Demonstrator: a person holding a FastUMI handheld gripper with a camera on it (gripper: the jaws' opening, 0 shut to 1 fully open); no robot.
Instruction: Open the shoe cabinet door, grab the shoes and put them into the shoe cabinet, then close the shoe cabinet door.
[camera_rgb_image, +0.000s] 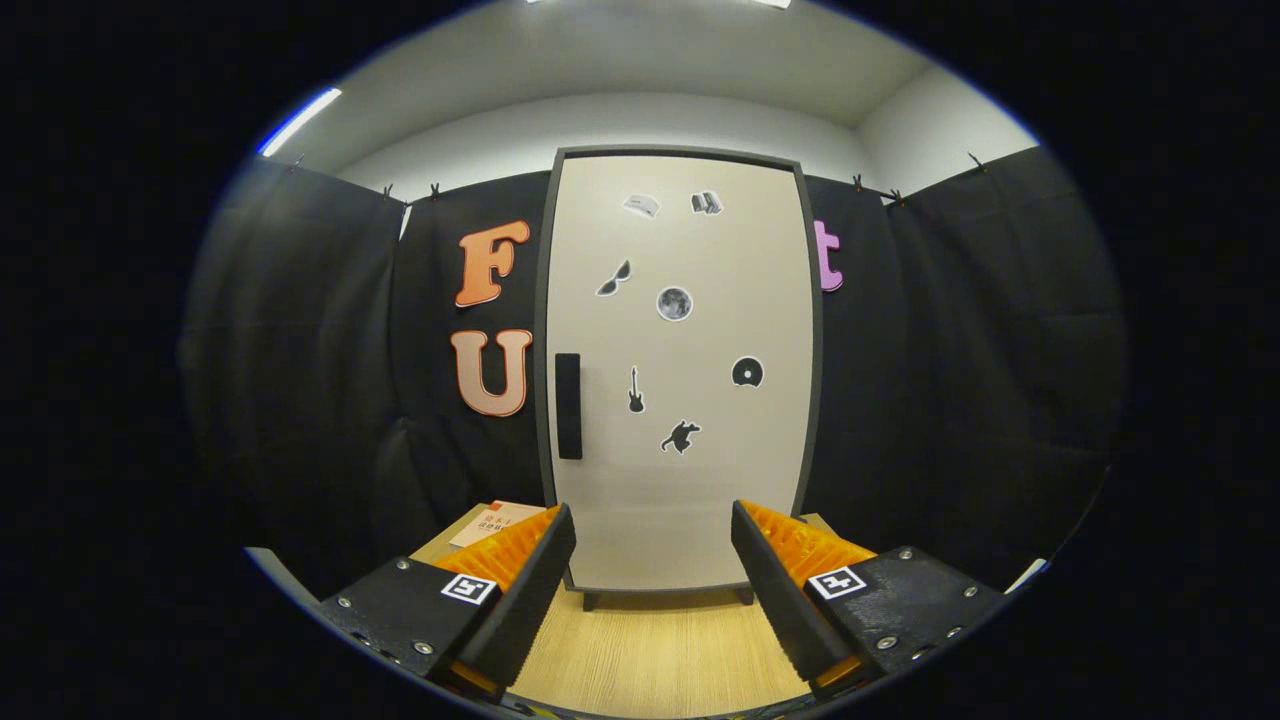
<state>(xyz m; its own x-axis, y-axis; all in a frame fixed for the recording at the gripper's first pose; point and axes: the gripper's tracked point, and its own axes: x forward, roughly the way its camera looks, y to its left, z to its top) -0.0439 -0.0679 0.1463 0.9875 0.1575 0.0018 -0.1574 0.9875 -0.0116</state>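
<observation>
The gripper (653, 560) has its fingers spread over a light wooden floor (655, 650), facing the closed shoe cabinet door (680, 480) between black cloth walls (300, 380)

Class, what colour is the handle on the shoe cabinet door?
Black, seen in the gripper view: the handle on the pale shoe cabinet door.

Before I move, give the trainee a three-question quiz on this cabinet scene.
1. True or false: the shoe cabinet door is closed.
2. The black handle sits near which edge of the door as seen from the gripper: A left, B right, C top?
3. What are the jaws of the gripper holding?

Key: 1 true. 2 A. 3 Nothing; the jaws stand open and apart, short of the cabinet, above the wooden floor.
</observation>
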